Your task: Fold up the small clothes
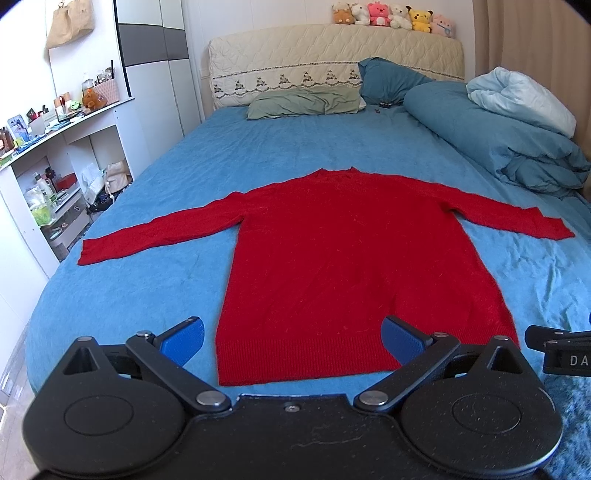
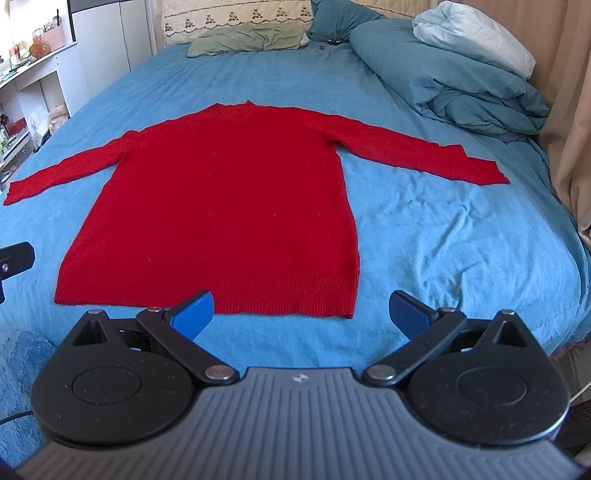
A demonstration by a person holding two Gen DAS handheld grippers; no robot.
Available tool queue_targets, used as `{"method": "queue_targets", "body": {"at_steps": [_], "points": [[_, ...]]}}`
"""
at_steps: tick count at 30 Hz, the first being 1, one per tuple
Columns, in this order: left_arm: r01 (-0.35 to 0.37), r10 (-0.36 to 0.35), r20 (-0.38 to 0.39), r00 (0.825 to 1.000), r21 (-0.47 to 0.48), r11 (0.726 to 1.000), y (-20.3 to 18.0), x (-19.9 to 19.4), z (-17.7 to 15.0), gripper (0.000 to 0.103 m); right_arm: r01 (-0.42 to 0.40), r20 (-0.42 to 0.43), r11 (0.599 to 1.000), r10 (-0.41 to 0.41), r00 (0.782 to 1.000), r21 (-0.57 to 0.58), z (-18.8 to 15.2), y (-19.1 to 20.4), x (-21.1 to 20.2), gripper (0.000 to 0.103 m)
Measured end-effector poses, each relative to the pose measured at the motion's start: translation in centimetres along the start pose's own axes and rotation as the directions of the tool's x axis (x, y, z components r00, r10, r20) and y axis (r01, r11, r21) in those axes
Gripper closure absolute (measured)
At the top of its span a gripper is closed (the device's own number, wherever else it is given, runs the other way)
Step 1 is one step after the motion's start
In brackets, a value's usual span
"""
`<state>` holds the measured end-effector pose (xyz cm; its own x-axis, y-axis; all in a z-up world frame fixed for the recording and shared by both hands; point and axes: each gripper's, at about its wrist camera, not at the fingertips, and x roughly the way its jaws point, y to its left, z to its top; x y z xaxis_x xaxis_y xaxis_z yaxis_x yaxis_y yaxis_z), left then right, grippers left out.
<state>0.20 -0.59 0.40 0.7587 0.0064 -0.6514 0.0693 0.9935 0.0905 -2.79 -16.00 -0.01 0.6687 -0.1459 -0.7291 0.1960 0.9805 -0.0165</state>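
- We see a red sweater [image 1: 354, 258] lying flat on the blue bedspread [image 1: 147, 295], unfolded, with its ribbed hem toward us and its neck pointing at the headboard [image 1: 332, 55]
- Both its sleeves are stretched out sideways, the left one reaching toward the bed edge by the white shelves [image 1: 55, 166], the right one toward the bundled blue duvet [image 1: 498, 140]
- Our left gripper [image 1: 291, 341] hovers at the near edge of the bed with its blue pads spread wide; it holds nothing, and the hem's left corner shows in the gap between the fingers
- In the left wrist view the right-hand pad overlaps the hem in the picture; we cannot tell whether it touches the cloth
- Our right gripper [image 2: 301, 314] is likewise spread wide and empty, sitting near the hem's right corner, which shows between its two pads
- A dark part of the right gripper shows at the right edge of the left wrist view, and a bit of the left one at the left edge of the right wrist view, so the two tools sit side by side
- Farther up the bed lie a green pillow [image 1: 303, 103] and a dark blue pillow [image 1: 388, 79], with a white quilt [image 1: 524, 98] on top of the duvet
- A row of plush toys [image 1: 393, 16] sits on top of the headboard
- The bedspread is wrinkled to the right of the sweater [image 2: 443, 206]
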Motion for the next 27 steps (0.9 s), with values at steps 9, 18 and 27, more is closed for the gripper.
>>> {"method": "queue_targets", "body": {"at_steps": [9, 18, 27], "points": [[0.026, -0.026, 0.102, 0.994, 0.004, 1.0, -1.5, 0.8, 6.8, 0.0, 0.022, 0.094, 0.996, -0.03, 0.995, 0.082, 5.6, -4.1, -0.1, 0.0], [0.11, -0.115, 0.116, 0.987, 0.054, 0.993, -5.6, 8.6, 16.6, 0.0, 0.077, 0.143, 0.964, -0.116, 0.983, 0.255, 13.5, -13.9, 4.5, 0.0], [0.221, -0.219, -0.032, 0.975, 0.091, 0.971, -12.9, 23.5, 22.7, 0.0, 0.085, 0.073, 0.856, -0.142, 0.987, 0.51, 16.0, -25.4, 17.4, 0.0]]}}
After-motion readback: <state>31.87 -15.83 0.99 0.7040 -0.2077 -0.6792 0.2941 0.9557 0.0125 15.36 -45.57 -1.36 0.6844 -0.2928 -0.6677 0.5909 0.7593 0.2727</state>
